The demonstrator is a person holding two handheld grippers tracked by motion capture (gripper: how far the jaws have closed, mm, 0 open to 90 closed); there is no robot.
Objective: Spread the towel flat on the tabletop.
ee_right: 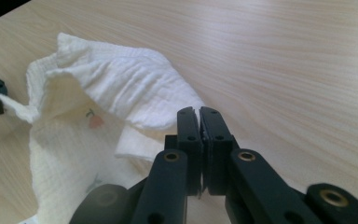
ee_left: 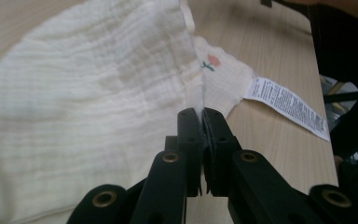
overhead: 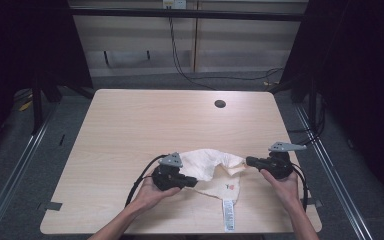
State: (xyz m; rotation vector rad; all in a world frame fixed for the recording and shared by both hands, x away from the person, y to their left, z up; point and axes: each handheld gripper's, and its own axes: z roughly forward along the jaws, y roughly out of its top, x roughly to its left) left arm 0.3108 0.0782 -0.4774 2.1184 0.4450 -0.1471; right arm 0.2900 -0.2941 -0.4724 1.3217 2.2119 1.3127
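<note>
Cloth (overhead: 207,165) low in the frame is pinched at opposite edges by left tongs (overhead: 195,182) and right tongs (overhead: 248,161), ready for spreading flat on the surface (overhead: 145,125), which calls for pulling apart evenly.

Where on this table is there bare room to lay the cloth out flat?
The far half of the table, between the cream cloth and the round hole, is bare, as is the near left corner. The near edge is crowded: both grippers, cables, the cloth's label.

Crumpled cream muslin cloth (overhead: 211,167) with small flower print and white care label (overhead: 228,215), near table's front edge.
</note>
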